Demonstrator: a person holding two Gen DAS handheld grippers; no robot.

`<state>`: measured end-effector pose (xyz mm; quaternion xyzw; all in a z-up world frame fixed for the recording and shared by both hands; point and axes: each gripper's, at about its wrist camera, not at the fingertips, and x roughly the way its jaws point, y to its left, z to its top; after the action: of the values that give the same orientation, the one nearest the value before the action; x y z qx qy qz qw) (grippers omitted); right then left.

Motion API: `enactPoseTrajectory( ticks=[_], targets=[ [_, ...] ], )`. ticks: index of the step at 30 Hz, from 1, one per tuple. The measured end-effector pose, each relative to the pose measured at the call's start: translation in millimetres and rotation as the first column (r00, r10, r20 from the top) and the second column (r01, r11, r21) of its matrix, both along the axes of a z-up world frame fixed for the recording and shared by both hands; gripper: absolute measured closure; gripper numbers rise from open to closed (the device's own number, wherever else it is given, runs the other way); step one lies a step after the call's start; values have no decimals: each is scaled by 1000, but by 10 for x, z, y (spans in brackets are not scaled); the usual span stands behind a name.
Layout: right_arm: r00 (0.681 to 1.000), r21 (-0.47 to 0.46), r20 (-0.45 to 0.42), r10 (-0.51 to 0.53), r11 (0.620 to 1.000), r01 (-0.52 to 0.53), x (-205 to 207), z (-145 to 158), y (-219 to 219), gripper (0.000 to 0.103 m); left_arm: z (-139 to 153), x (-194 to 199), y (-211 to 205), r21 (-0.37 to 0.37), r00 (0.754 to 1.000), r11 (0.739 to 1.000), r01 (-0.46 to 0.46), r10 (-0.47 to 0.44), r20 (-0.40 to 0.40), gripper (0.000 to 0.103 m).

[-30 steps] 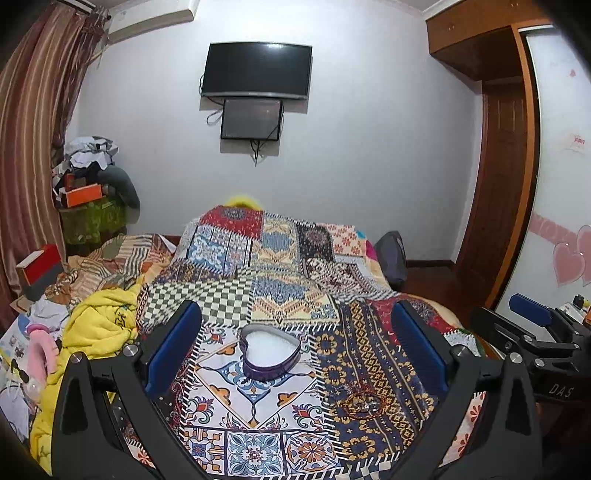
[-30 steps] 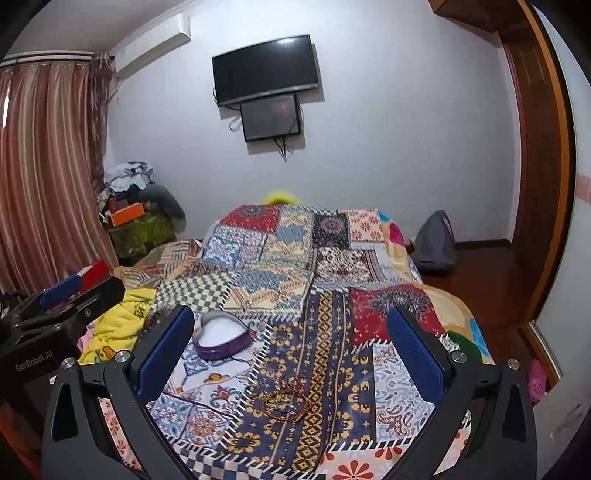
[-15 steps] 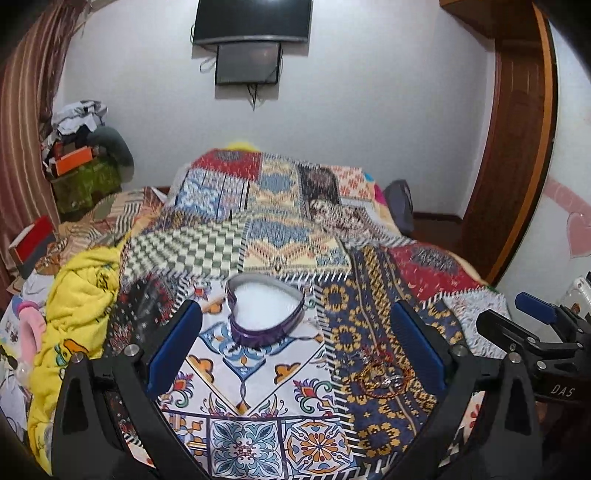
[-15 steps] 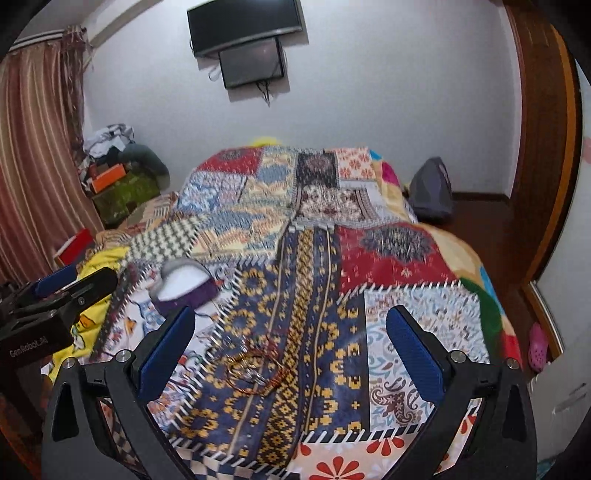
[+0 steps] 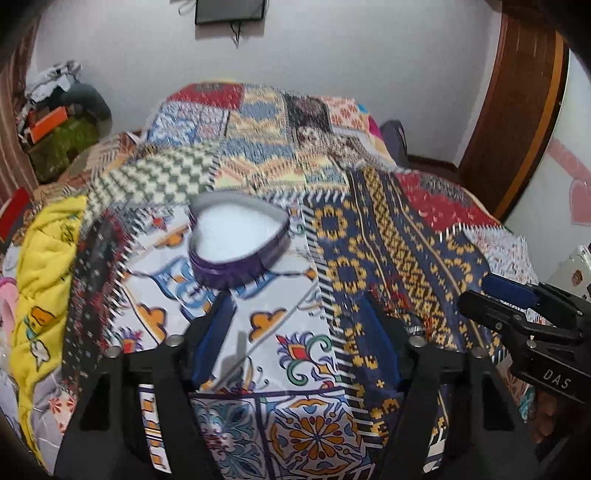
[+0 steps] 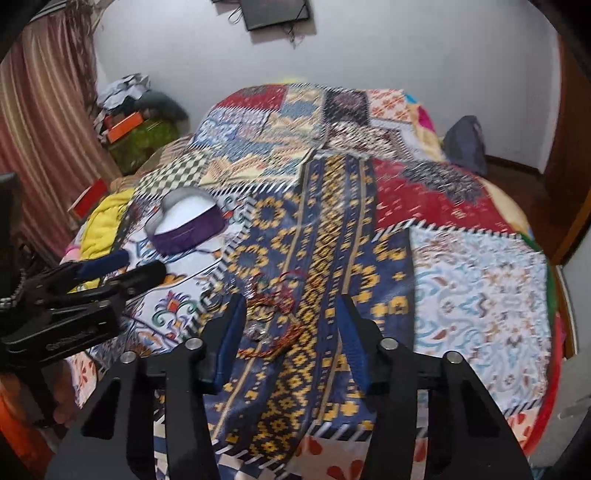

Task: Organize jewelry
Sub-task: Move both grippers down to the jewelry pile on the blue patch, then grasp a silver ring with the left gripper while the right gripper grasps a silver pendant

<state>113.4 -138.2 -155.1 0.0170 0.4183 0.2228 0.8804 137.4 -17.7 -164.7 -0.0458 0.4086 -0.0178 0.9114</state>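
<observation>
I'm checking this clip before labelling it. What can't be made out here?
- Jewelry pile: right wrist view, motion blur; single pieces unreadable.
- Same pile, left wrist view: mostly behind the left claw.
- Heart-shaped box: blurred; white inside, contents unclear.
- Wall screen: cut by the top edge.

Woven cloth bedspread [image 5: 388,236] (matt, patterned)

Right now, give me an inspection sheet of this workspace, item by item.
Surface: patchwork bedspread, rumpled.
Job's things: heart-shaped purple box, open, white inside; tangled red jewelry on the blue-yellow stripe.
Clutter: yellow blanket; piled clothes and boxes.
Grippers: left gripper open, aimed at the box; right gripper open, straddling the jewelry.
Cables: cords hang below the wall screen.
Surroundings: striped curtain, wooden door.
</observation>
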Motion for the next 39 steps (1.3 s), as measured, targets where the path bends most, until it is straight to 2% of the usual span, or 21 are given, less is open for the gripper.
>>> enactPoseTrajectory(
  ticks=[2, 4, 6, 7, 17, 20, 23, 29, 36, 39],
  targets=[
    [999, 8, -19, 26, 1000, -26, 6, -38, 46, 62, -65, 21, 4, -10, 1000, 1000, -1, 1, -25, 51],
    [998, 2, -34, 45, 999, -45, 15, -75, 97, 64, -122, 38, 22, -28, 999, 1000, -4, 2, -46, 55],
    [997, -3, -49, 66, 998, -66, 37, -119, 145, 73, -154, 40, 42, -42, 998, 999, -2, -1, -56, 59],
    [996, -2, -57, 73, 997, -74, 49, -141, 162, 74, -166, 36, 45, -45, 998, 999, 1, -4, -61, 62],
    [984, -28, -128, 123, 992, -127, 115, -354, 329, 77, -236, -13, -7, -48, 995, 997, 58, -62, -83, 62],
    [980, -27, -154, 124, 991, -129, 137, -445, 329, 84, -269, -10, -32, -71, 992, 994, 79, -86, -96, 62],
    [982, -16, -150, 117, 992, -121, 131, -448, 301, 89, -319, 11, -45, -92, 988, 992, 89, -99, -115, 62],
    [985, 5, -139, 104, 995, -104, 120, -403, 259, 90, -402, 75, -65, -122, 983, 987, 104, -120, -137, 62],
    [990, 43, -122, 74, 997, -69, 147, -302, 150, 90, -447, 164, -193, -91, 978, 985, 146, -157, -134, 63],
    [992, 44, -114, 61, 997, -56, 129, -274, 115, 89, -452, 208, -228, -78, 978, 985, 151, -160, -135, 70]
  ],
)
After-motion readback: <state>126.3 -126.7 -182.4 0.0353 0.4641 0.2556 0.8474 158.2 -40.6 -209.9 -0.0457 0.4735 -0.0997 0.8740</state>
